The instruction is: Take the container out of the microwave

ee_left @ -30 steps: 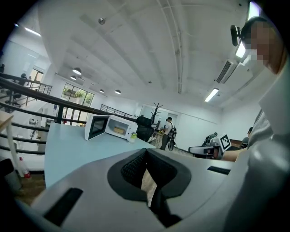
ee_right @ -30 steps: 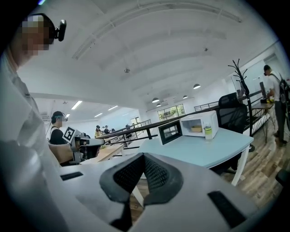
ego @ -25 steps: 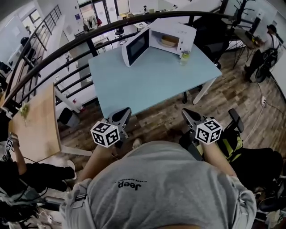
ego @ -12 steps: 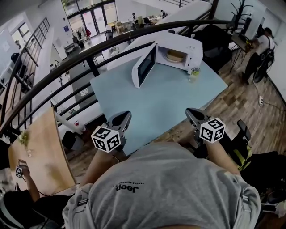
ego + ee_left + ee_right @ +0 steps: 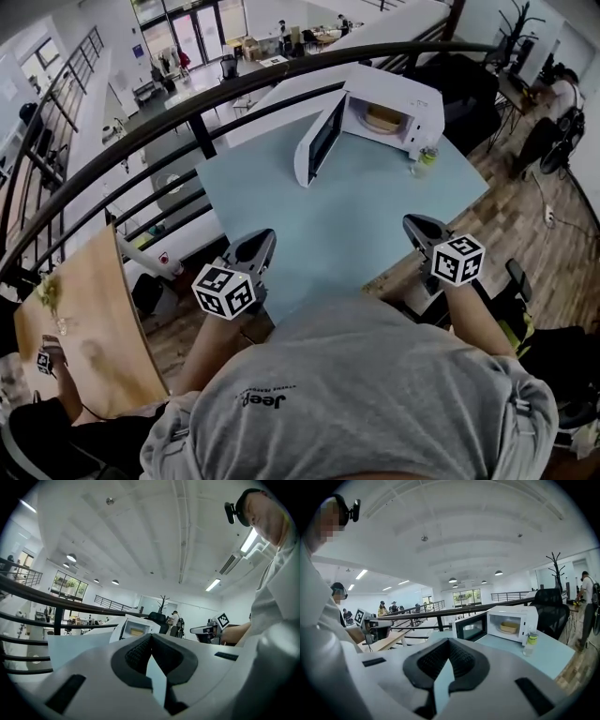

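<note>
Inside the open microwave (image 5: 412, 98) at the table's (image 5: 309, 211) far end sits the container (image 5: 382, 118); the left gripper (image 5: 257, 246) and right gripper (image 5: 418, 226) hover over the near edge, both closed and empty.

A grey T-shirt (image 5: 347, 394) with dark "Jeep" lettering covers the person; the left claw (image 5: 260, 240) and right claw (image 5: 418, 225) are pale grey shells with black ribbed pads (image 5: 136, 652), each bearing a black-and-white marker cube (image 5: 223, 291).
</note>
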`<move>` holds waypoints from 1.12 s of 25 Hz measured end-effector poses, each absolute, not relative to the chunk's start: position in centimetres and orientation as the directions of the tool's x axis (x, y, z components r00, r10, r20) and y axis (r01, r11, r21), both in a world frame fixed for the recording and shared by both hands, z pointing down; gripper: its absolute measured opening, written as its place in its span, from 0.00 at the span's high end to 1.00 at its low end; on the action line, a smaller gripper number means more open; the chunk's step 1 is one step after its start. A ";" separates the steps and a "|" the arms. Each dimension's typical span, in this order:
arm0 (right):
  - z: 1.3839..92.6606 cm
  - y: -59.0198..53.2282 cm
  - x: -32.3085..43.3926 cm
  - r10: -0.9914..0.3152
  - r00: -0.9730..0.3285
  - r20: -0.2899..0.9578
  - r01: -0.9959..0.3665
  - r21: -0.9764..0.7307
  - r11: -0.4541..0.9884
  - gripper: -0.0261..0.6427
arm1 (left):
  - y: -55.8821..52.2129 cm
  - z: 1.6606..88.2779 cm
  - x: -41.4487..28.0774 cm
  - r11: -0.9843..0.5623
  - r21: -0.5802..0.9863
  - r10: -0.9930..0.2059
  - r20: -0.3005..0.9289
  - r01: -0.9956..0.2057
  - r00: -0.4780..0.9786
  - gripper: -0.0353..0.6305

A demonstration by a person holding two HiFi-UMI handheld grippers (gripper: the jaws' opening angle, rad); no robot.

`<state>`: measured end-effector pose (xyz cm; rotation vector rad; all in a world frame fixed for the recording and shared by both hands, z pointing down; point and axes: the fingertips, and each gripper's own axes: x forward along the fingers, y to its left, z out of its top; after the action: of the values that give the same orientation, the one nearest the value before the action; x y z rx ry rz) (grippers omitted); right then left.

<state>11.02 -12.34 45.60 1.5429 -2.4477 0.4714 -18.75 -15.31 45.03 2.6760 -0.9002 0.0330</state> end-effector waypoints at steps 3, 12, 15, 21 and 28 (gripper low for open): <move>45.6 -14.0 10.4 -0.826 -0.445 0.346 -0.895 -0.152 0.419 0.93 | -16.1 45.0 -18.8 -0.743 0.308 -0.589 0.120 -0.594 0.799 0.94; 46.9 -21.3 11.0 -0.770 -0.538 0.344 -0.842 -0.165 0.514 0.93 | -19.6 45.0 -17.1 -0.706 0.265 -0.642 0.154 -0.657 0.751 0.94; 47.7 -24.1 13.0 -0.752 -0.567 0.336 -0.822 -0.186 0.538 0.93 | -21.7 45.1 -14.8 -0.689 0.264 -0.653 0.176 -0.675 0.736 0.94; 50.5 -31.5 20.9 -0.711 -0.605 0.359 -0.793 -0.196 0.576 0.93 | -28.9 46.4 -3.8 -0.692 0.278 -0.637 0.198 -0.666 0.745 0.94; 54.2 -36.9 24.5 -0.578 -0.718 0.388 -0.681 -0.221 0.698 0.93 | -36.5 49.0 9.0 -0.709 0.231 -0.597 0.307 -0.666 0.742 0.94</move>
<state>24.54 -36.86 54.20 0.9957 -2.6193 0.5092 9.05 -36.48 49.03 2.6167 -0.9793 0.2997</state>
